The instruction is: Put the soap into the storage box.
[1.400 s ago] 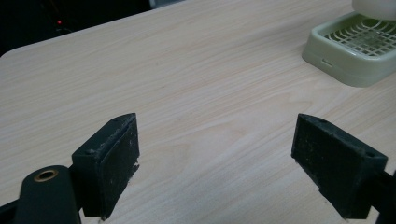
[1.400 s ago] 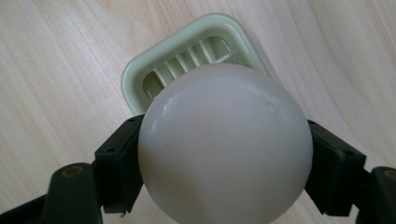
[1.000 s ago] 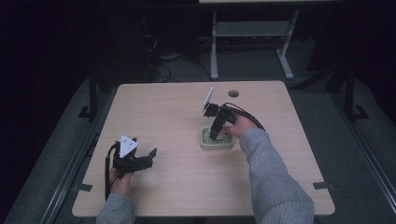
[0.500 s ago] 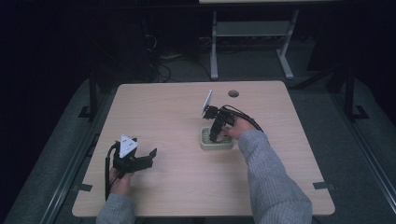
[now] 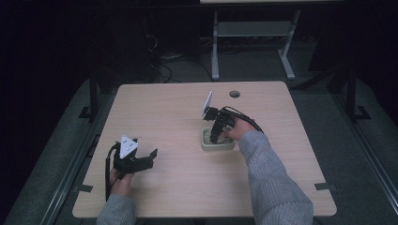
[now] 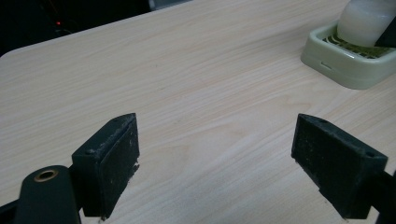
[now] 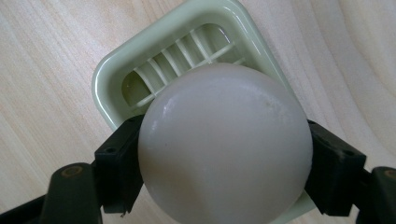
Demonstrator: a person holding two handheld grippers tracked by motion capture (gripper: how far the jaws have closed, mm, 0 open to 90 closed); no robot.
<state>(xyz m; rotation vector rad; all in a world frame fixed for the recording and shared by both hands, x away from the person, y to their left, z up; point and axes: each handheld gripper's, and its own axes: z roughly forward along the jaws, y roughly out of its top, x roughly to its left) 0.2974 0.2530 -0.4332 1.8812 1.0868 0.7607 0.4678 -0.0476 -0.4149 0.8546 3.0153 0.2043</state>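
Two claws are mine to watch on the pale wood worktop (image 5: 178,117). My right claw (image 5: 215,138) points down into the green dish (image 5: 218,144), which sits right of the worktop's middle, and it is pinching a white soap (image 7: 224,144). In the right gripper view its jaws press the rounded soap from both sides, with the dish's slatted floor showing beyond it. Whether the soap touches the slats I cannot tell. In the left gripper view the soap (image 6: 364,21) stands in the dish (image 6: 348,58) at the far right.

My left claw (image 5: 149,157) is near the worktop's front left corner, well apart from the dish, its jaws spread wide with bare wood between them. My left hand (image 5: 121,183) grips it from behind.
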